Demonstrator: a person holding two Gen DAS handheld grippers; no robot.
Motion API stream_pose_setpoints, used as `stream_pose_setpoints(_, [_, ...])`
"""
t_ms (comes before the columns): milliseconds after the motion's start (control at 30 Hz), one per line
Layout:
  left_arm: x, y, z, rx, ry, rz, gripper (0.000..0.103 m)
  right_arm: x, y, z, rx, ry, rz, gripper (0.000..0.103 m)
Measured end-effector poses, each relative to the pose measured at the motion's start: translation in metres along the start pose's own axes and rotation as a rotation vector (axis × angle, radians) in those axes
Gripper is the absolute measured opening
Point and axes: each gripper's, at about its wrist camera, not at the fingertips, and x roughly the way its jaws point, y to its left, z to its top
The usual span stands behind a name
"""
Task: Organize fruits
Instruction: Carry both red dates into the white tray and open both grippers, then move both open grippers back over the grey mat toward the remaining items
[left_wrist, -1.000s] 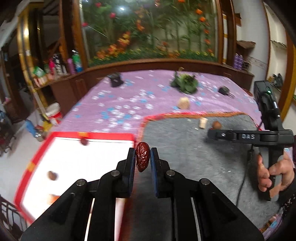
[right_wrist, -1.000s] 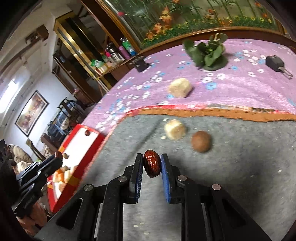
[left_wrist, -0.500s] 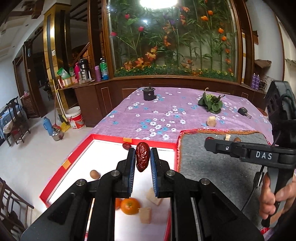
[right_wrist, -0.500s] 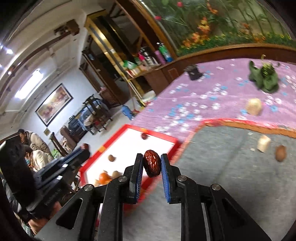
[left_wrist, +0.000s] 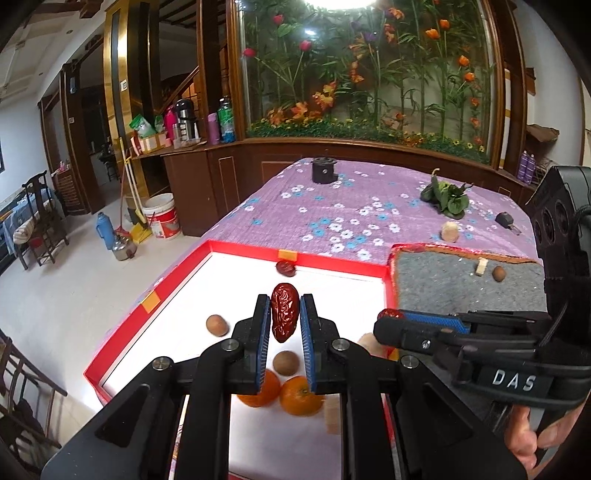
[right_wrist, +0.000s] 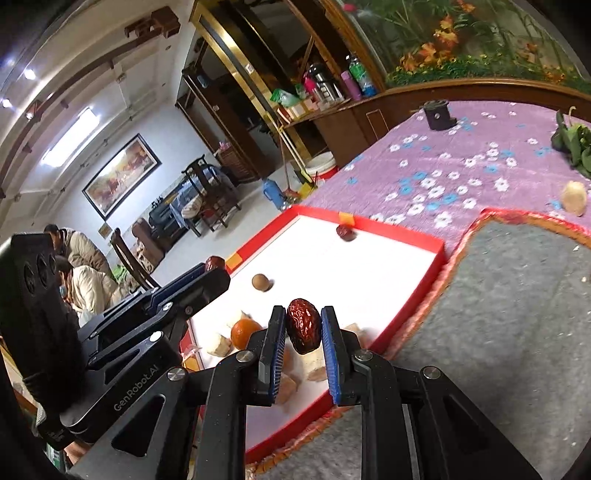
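Tray: red-rimmed tray (left_wrist: 242, 248) with a white floor, lying on the purple flowered tabletop (left_wrist: 332, 206), its right wall just beside the grey mat (left_wrist: 461, 284).
Tray contents, far end: I see one dark red date (left_wrist: 285, 268) against the far wall, under an orange tape patch.
Tray contents, middle: a small brown round fruit (left_wrist: 216, 325) lies alone on the white floor; a second brown one (left_wrist: 285, 363) lies nearer my left gripper.
Tray contents, near end: two oranges (left_wrist: 300, 395) touch side by side, with pale cut chunks (right_wrist: 217, 345) around them; I cannot tell what the chunks are.
Left gripper: my left gripper (left_wrist: 283, 318) is clamped on a wrinkled red date (left_wrist: 284, 312), held upright above the tray floor.
Right gripper: my right gripper (right_wrist: 303, 326) is closed on another red date (right_wrist: 303, 325), which hangs over the tray's near right part, above the pale chunks.
Right gripper from the left camera: it comes in from the right, a red tip of the date showing at its fingertips; a hand (left_wrist: 532, 439) grips the handle.
Mat: one brown fruit (left_wrist: 498, 274) and one pale chunk (left_wrist: 480, 266) lie near its far edge.
Tabletop beyond: a pale lump (left_wrist: 450, 232), a bunch of green leaves (left_wrist: 448, 195), a black pot (left_wrist: 324, 170) and a small dark key fob (left_wrist: 505, 220).
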Motion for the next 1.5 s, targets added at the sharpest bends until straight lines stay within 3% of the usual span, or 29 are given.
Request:
stream_pose_setpoints(633, [0.021,0.012,-0.016,-0.005,0.059,0.045,0.014,0.024,0.009,-0.009,-0.020,0.045,-0.026,0.023])
stream_pose_setpoints(933, [0.023,0.011,-0.019,-0.003,0.082,0.076,0.015,0.015,0.005,-0.008,-0.006,0.022,-0.025,0.023])
stream_pose_setpoints(1367, [0.007,-0.003,-0.008,0.032,0.026,0.141,0.054,-0.023,-0.024,0.002,0.072,-0.053,-0.013,0.026])
stream_pose_setpoints(1500, [0.001,-0.010,-0.001,0.054,0.005,0.148,0.055,-0.043,-0.040,0.006,0.091,-0.086,-0.032,0.029])
